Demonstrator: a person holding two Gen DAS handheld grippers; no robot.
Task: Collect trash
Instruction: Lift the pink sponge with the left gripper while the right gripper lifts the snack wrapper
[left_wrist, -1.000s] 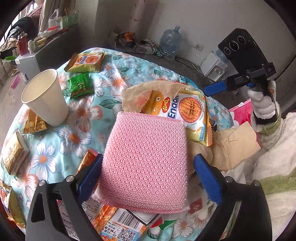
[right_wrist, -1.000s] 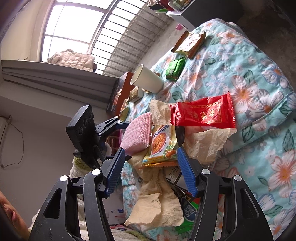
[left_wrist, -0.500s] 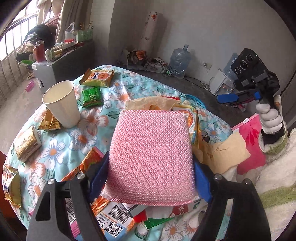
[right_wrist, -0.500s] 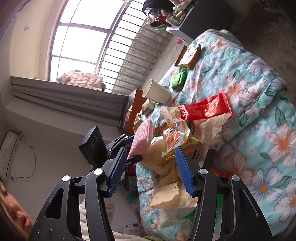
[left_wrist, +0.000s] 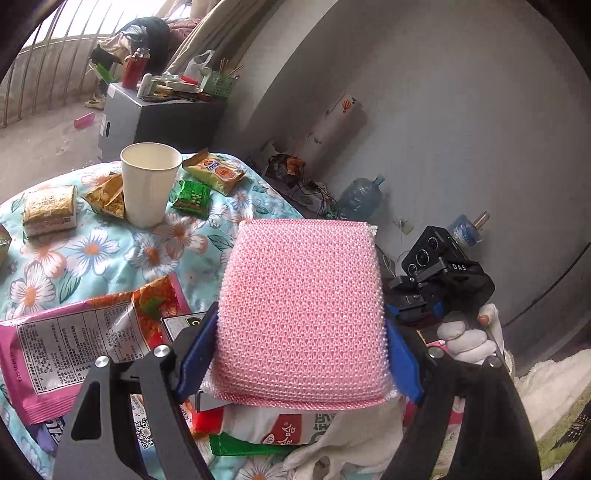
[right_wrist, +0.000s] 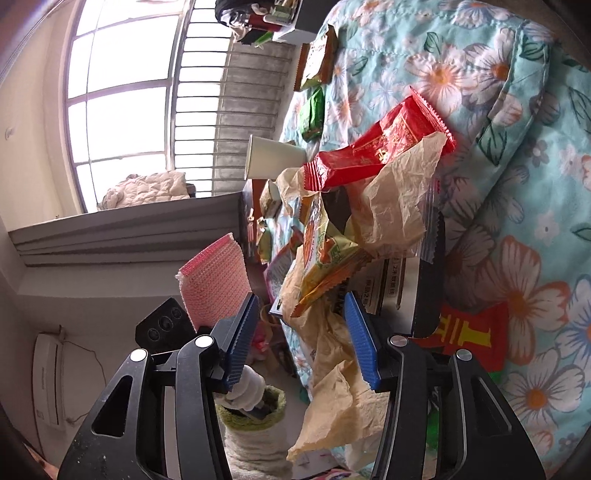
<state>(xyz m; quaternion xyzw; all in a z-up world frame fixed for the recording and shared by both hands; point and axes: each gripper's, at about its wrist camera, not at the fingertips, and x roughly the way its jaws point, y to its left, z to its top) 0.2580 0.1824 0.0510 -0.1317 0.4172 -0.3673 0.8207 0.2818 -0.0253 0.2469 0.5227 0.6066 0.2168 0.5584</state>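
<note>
My left gripper (left_wrist: 301, 354) is shut on a pink mesh sponge (left_wrist: 303, 314), held clear above the wrappers on the floral tablecloth (left_wrist: 92, 251). That sponge (right_wrist: 214, 284) also shows at the left of the right wrist view. My right gripper (right_wrist: 301, 332) has its jaws closing, with crumpled brown paper (right_wrist: 325, 354) and the tip of an orange snack wrapper (right_wrist: 325, 266) between its pads, which do not visibly press on them. A red wrapper (right_wrist: 380, 144) lies on top of the pile. In the left wrist view the right gripper (left_wrist: 439, 291) sits in a gloved hand (left_wrist: 469, 339).
A white paper cup (left_wrist: 147, 181) stands on the table among several snack packets, and a large pink bag (left_wrist: 62, 350) lies at the near left. A grey cabinet (left_wrist: 147, 118) and a water bottle (left_wrist: 358, 199) are on the floor beyond the table.
The left jaws closed on the pink sponge and lifted it off the wrappers while the wrist rolled. The right gripper sank toward the paper pile, rolled, and its jaws narrowed.
</note>
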